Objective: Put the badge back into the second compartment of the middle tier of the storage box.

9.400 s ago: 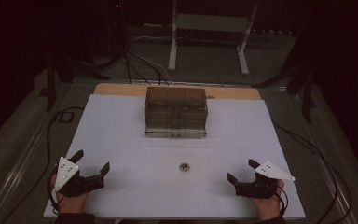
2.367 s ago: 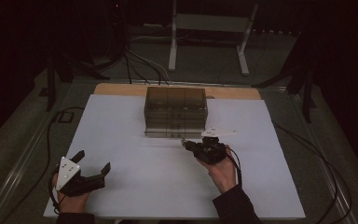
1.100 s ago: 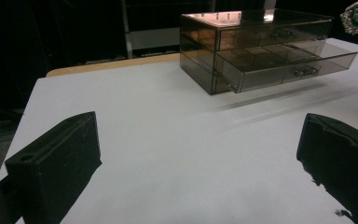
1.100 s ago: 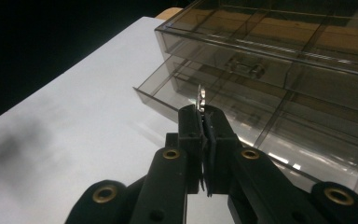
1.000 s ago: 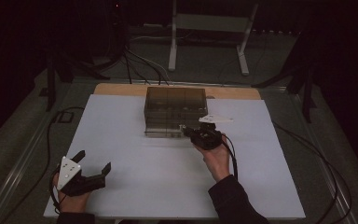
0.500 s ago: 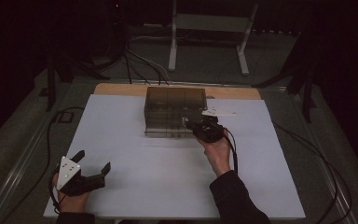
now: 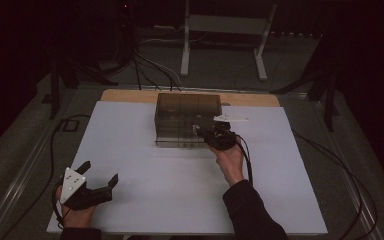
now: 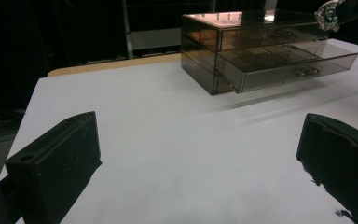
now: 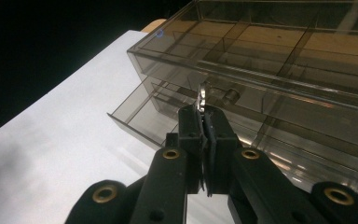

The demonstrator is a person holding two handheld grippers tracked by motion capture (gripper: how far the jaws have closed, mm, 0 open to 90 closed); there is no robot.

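Right gripper at the drawer box with a small ornament, lower drawer open.
Left gripper point(image 7: 97, 187) idle at the worktop's point(image 7: 145, 165) near left corner, fingers spread. Drawer box point(image 7: 186, 117) mid-back edge; open lower drawer point(image 8: 286, 63) looks empty. Right gripper point(image 9: 204, 114) fingers pinching the ornament point(image 9: 202, 97) just above it: lower it over a compartment, clear of dividers, then release.
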